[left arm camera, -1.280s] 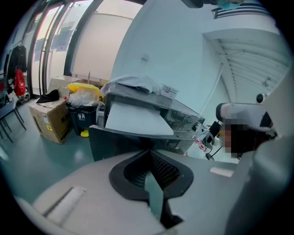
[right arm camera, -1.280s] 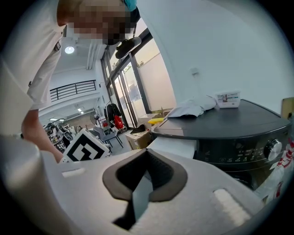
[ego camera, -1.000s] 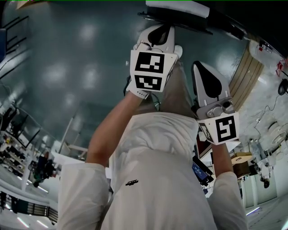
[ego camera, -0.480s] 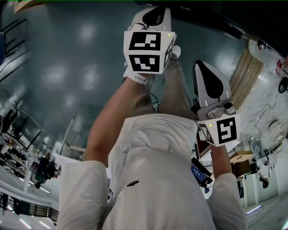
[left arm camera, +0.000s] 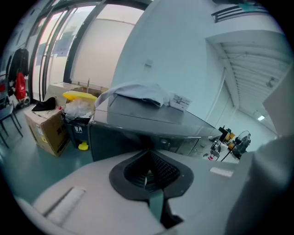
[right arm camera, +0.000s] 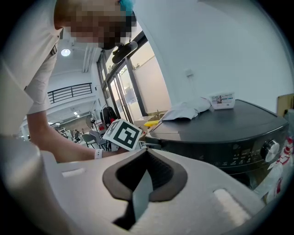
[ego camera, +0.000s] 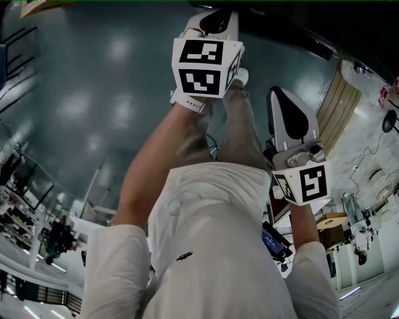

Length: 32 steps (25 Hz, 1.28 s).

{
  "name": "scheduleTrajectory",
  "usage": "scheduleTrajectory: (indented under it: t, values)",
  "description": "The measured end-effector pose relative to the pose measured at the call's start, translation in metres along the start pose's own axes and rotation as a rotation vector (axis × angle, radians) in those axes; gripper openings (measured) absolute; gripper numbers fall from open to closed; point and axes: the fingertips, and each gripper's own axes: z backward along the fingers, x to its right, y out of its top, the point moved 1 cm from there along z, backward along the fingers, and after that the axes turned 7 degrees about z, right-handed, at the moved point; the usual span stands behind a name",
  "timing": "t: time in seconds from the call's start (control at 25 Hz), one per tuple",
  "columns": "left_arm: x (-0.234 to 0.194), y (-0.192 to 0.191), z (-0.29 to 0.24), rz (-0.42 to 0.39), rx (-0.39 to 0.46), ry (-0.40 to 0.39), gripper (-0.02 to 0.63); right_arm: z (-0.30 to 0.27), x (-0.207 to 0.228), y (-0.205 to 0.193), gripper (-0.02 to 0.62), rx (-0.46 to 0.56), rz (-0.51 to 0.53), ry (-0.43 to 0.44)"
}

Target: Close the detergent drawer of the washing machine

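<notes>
The dark grey washing machine fills the middle of the left gripper view. In the right gripper view its control panel faces me. My left gripper is shut and empty, pointing at the machine's upper front from close by. In the right gripper view its marker cube sits at the front's left end, where a pale part juts out; I cannot tell if that is the drawer. My right gripper, also shut and empty, hangs back. In the head view the left gripper reaches the dark machine; the right gripper stays nearer my body.
A white cloth and a small white box lie on the machine's top. Left of the machine stand a bin with bags and a cardboard box. A dial is on the panel's right. A wooden panel leans at right.
My left gripper has moved forward to the machine's front, rising in the head view. The right gripper has barely shifted.
</notes>
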Motion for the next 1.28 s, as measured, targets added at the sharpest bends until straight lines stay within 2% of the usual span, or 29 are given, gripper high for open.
scheduleTrajectory:
  t: [0.2, 0.4, 0.68, 0.92, 1.28]
  values:
    - [-0.003, 0.000, 0.002, -0.032, -0.010, -0.031, 0.020, -0.003, -0.010, 0.007, 0.002, 0.015, 0.006, -0.010]
    - [0.000, -0.005, 0.001, -0.026, -0.047, -0.031, 0.019, 0.004, -0.014, 0.007, 0.002, 0.022, 0.014, -0.021]
    - [0.007, -0.006, 0.032, -0.066, -0.055, -0.038, 0.018, 0.018, -0.019, 0.021, 0.002, 0.037, 0.044, -0.033]
    - [0.015, 0.003, 0.070, -0.063, -0.040, -0.034, 0.018, 0.029, -0.022, 0.043, 0.002, 0.050, 0.085, -0.036]
    - [0.012, 0.033, 0.126, -0.035, 0.031, -0.035, 0.018, 0.028, -0.024, 0.083, 0.002, 0.076, 0.156, -0.040]
